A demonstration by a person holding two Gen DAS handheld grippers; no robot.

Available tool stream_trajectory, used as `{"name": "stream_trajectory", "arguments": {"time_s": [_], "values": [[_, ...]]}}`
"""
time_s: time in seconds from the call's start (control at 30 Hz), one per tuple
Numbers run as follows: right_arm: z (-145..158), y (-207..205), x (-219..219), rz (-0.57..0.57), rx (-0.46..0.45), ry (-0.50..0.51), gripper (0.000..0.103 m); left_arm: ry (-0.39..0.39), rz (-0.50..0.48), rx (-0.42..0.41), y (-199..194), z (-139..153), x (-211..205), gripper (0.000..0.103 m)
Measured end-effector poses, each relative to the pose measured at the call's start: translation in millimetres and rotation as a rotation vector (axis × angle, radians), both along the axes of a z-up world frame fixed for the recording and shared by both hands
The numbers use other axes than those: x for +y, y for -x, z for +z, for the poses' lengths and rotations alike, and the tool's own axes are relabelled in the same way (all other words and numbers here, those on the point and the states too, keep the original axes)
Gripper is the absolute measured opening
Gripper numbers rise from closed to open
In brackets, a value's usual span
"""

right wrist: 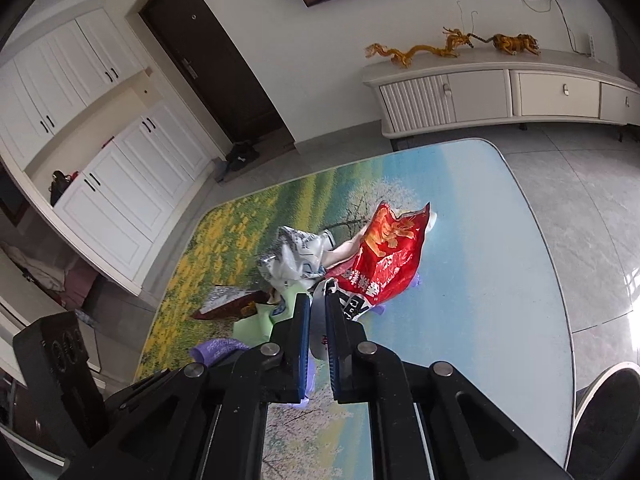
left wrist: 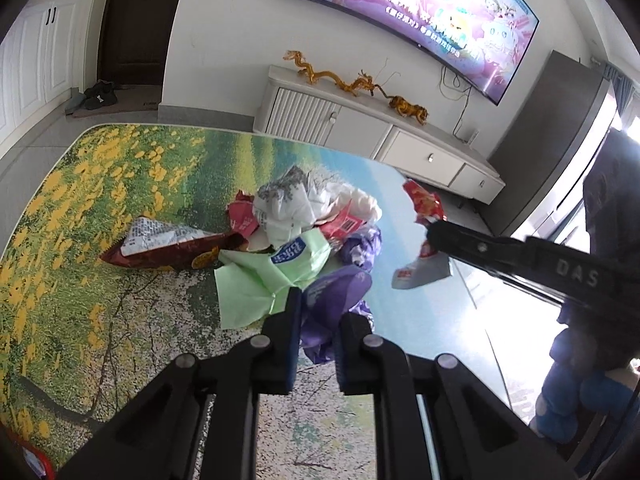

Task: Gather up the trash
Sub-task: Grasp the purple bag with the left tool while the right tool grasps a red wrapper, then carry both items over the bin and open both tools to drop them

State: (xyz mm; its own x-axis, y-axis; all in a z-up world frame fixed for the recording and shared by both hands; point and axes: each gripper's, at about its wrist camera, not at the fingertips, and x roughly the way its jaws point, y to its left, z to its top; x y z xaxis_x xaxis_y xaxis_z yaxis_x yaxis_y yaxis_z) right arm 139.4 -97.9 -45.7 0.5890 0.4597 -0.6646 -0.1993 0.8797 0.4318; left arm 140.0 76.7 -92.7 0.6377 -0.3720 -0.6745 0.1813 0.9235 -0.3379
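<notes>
A heap of trash point(left wrist: 288, 216) lies mid-table: a crumpled white bag, a green wrapper point(left wrist: 260, 280) and a dark red snack bag point(left wrist: 168, 250). My left gripper point(left wrist: 322, 314) is shut on a purple wrapper point(left wrist: 332, 296) at the heap's near edge. My right gripper point(left wrist: 434, 236) comes in from the right, lifted above the table. It is shut on a red snack bag point(right wrist: 386, 256), which hangs from the jaws in the right wrist view, where the right gripper point(right wrist: 318, 310) pinches the bag's lower silver end. The purple wrapper point(right wrist: 218, 350) shows at lower left there.
The table point(left wrist: 80, 208) wears a landscape-print cover with a rounded far edge. Beyond it stand a white TV cabinet point(left wrist: 360, 128) with golden figurines and a wall TV point(left wrist: 420, 12). White cupboards point(right wrist: 120, 184) and a dark door are to the left. Grey floor lies right of the table.
</notes>
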Motion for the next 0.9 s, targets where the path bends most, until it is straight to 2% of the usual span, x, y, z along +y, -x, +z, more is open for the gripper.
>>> {"name": "stream_trajectory", "arguments": {"time_s": [0.3, 0.77, 0.9], "values": [[22.6, 29.0, -28.3, -0.049, -0.073, -0.017, 0.008, 0.020, -0.004, -0.053, 16.4, 29.4, -3.7, 0.013], [28.8, 73.6, -102.5, -0.185, -0.104, -0.054, 0.008, 0.018, -0.124, -0.122, 37.9, 67.6, -60.4, 0.013], [26.1, 83.8, -119.6, -0.217, -0.103, -0.067, 0.008, 0.073, -0.166, -0.144, 46.6, 69.6, -62.5, 0.013]]}}
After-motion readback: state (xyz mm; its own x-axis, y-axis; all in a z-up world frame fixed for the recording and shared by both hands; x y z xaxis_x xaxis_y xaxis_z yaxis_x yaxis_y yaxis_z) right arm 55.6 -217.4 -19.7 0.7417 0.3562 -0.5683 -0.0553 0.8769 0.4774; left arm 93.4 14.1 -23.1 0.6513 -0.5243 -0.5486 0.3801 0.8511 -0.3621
